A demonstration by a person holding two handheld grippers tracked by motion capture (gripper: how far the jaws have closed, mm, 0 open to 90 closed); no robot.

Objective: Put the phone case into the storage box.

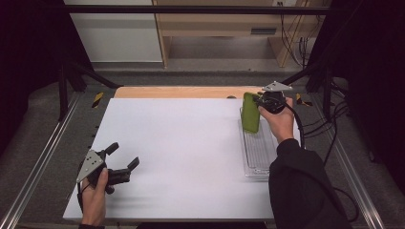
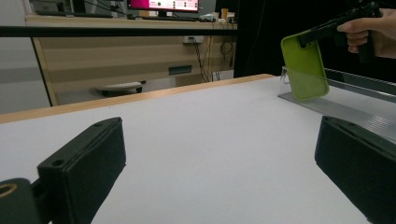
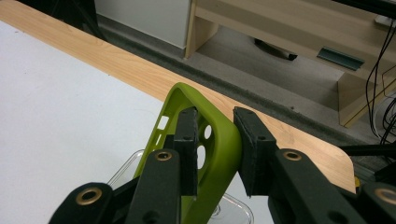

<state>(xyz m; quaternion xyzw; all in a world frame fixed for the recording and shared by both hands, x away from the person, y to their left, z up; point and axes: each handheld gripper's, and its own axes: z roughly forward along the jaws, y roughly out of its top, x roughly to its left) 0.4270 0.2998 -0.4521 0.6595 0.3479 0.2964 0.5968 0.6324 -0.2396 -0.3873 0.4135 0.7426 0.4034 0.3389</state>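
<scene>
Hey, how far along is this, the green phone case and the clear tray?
Done: the right hand-held gripper has clamped the green case by its top edge. In hand: the case hangs above the clear tray's far end. Left: probably setting it down and letting go. The left hand-held gripper rests open, idle.

High view is set above near table edge, aimed forward and down over white table (image 1: pixel 181 152). Left gripper view is set low, near tabletop, faced across toward far right. Right gripper view is held close on green phone case (image 3: pixel 219 154); case shared by all three.
</scene>
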